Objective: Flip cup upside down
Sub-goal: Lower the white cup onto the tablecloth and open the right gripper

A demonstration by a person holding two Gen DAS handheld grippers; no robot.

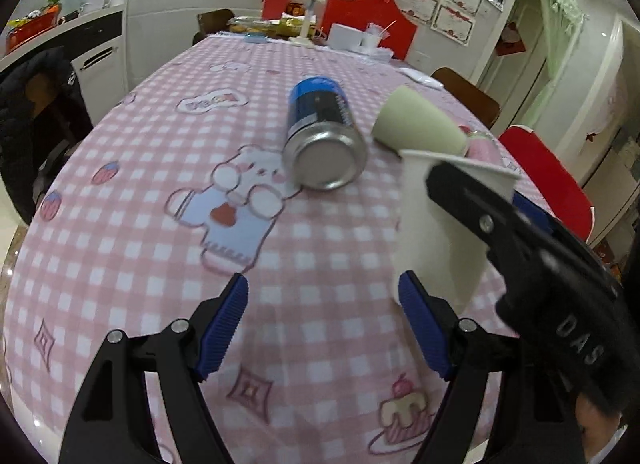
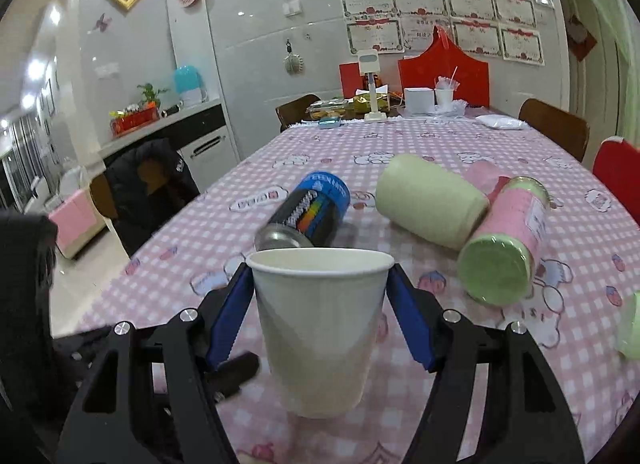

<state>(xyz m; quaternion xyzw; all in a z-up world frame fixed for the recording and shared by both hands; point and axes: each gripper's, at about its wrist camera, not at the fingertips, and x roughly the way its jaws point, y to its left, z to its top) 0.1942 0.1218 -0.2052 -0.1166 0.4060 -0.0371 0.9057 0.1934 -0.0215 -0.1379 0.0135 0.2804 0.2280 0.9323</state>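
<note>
Right gripper (image 2: 320,300) clamped on white paper cup (image 2: 320,324), upright, mouth up, between its blue pads. Left gripper (image 1: 322,324) spread wide, holding nothing; cup just right of it. Blue-black metal can (image 2: 308,211) lies on its side beyond cup

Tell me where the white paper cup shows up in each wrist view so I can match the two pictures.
Left wrist view: the white paper cup sits right of centre, upright, held by the right gripper, beside the empty left gripper.
Right wrist view: the cup is bottom centre, mouth up, between the right gripper's blue pads.
Shared landmark: the blue can lying on its side just beyond the cup.
</note>
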